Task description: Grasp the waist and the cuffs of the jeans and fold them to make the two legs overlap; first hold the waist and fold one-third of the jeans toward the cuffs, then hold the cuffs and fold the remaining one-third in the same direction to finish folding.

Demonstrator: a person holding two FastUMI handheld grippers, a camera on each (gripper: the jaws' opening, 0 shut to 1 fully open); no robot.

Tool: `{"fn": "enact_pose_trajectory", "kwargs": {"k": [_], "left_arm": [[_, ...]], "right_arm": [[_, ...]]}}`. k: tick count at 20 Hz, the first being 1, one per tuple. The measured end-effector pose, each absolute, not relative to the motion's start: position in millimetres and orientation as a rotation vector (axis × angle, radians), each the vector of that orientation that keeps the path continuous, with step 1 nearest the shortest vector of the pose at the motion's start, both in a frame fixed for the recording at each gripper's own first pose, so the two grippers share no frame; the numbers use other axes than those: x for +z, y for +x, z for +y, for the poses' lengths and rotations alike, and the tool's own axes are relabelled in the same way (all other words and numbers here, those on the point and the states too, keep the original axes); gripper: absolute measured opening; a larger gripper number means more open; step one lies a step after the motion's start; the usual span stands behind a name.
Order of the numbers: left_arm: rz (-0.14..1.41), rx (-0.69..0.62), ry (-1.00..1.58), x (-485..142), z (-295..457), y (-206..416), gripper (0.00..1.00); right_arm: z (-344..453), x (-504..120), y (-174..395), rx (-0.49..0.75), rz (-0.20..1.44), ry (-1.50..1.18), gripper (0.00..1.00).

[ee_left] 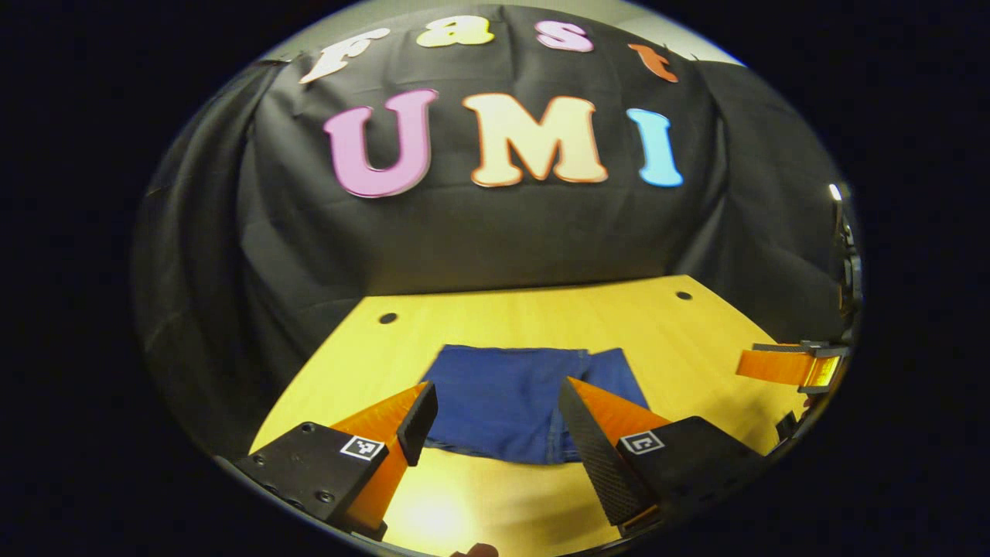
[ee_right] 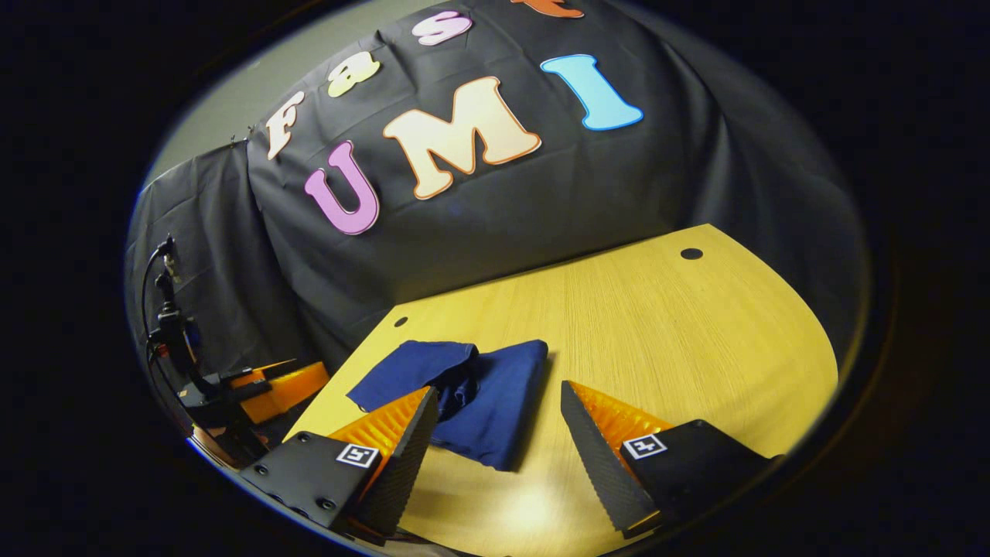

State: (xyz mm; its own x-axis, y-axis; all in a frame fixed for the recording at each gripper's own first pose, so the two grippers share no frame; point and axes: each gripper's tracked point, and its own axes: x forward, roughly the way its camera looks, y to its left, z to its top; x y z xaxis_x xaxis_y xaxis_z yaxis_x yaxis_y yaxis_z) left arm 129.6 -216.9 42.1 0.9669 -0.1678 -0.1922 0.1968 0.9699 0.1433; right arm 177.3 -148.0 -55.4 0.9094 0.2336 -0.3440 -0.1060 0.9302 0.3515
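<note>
The jeans [ee_left: 506,402] lie as a compact folded bundle on the surface [ee_left: 696,340], so folding looks finished; both hand-held grippers, left [ee_left: 495,422] and right [ee_right: 495,425], hang spread apart and empty just short of the jeans, needing only withdrawal.

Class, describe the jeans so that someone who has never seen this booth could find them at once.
Start at the black cloth wall, then drop to the yellow wooden table in front of it. The jeans lie folded into a compact dark blue bundle near the table's front edge, the sole piece of fabric on the wood.
</note>
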Motion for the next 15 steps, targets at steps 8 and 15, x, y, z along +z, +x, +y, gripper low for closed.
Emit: {"fn": "enact_pose_trajectory", "kwargs": {"k": [8,15], "left_arm": [[0.181,-0.096,0.151,42,-179,134,0.95],[0.181,-0.136,0.169,41,-201,134,0.94]], "right_arm": [[-165,-40,174,0.137,0.349,0.308,0.98],[-186,-26,168,0.111,0.311,0.313,0.98]]}}
